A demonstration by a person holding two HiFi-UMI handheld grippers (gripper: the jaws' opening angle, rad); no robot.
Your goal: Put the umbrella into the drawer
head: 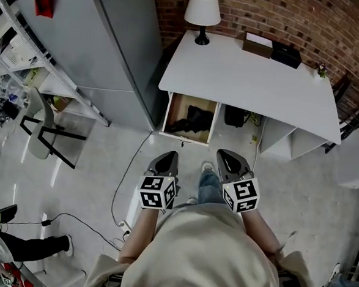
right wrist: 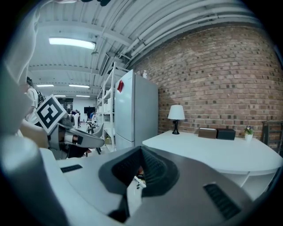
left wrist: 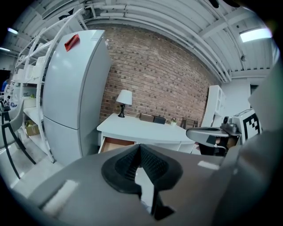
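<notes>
The white desk [head: 257,84] has its wooden drawer [head: 172,113] pulled open under the left end. A black folded umbrella [head: 192,120] lies inside it. Both grippers hover over the floor in front of the drawer, apart from it. My left gripper [head: 166,161] is shut and empty, its pads [left wrist: 128,164] meeting at the tip. My right gripper [head: 229,161] is shut too, with nothing between its pads [right wrist: 152,167]. The left gripper view shows the drawer [left wrist: 116,143] from the front and the right gripper [left wrist: 208,133] beside it. In the right gripper view the drawer is hidden.
A tall grey fridge [head: 94,48] stands left of the desk. On the desk are a lamp [head: 202,16], a brown box [head: 258,45] and a black box [head: 286,55]. A chair [head: 42,130] and a cable [head: 124,185] are on the floor at left.
</notes>
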